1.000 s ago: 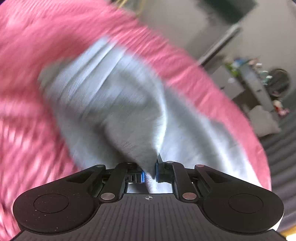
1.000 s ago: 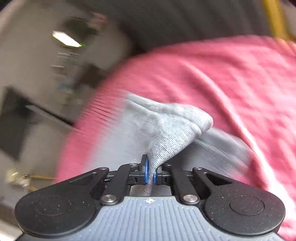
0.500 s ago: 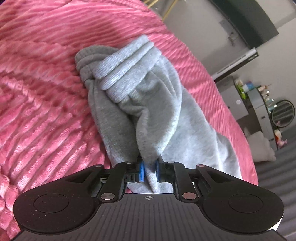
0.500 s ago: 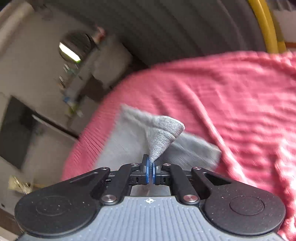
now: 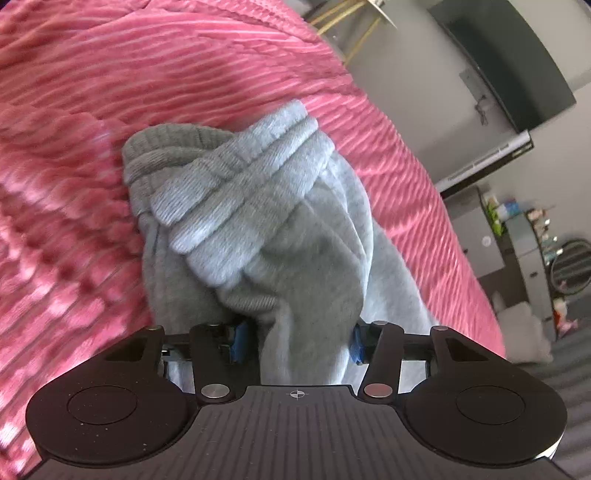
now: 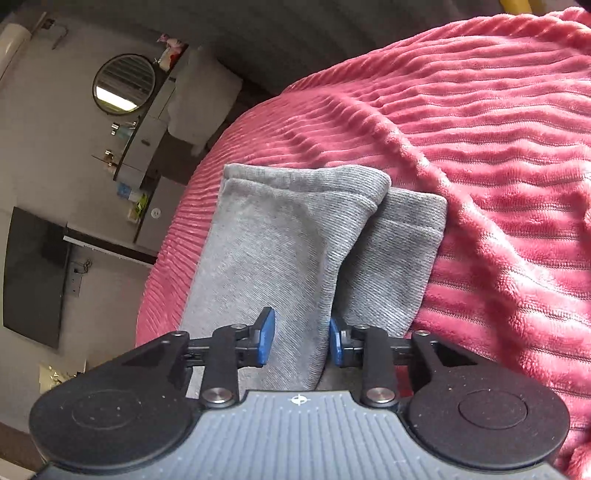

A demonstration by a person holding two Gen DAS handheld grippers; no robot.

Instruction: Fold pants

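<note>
Grey sweatpants (image 5: 266, 229) lie on a pink ribbed blanket (image 5: 147, 74). In the left wrist view the ribbed waistband end is bunched ahead of my left gripper (image 5: 297, 341); the jaws stand open with a fold of fabric loose between them. In the right wrist view the two leg cuffs (image 6: 295, 221) lie one over the other on the blanket (image 6: 498, 147). My right gripper (image 6: 299, 341) is open, with the top leg's fabric lying between the blue pads (image 6: 266, 339).
The bed's edge runs close behind the pants in both views. Beyond it are a dresser (image 6: 147, 147) with a round mirror (image 6: 123, 83) and small items, a wall TV (image 6: 33, 277), and gold chair legs (image 5: 347, 22).
Both grippers were shut on the pants a second ago and have opened. The leg cuffs dropped flat onto the blanket and the waistband end settled down.
</note>
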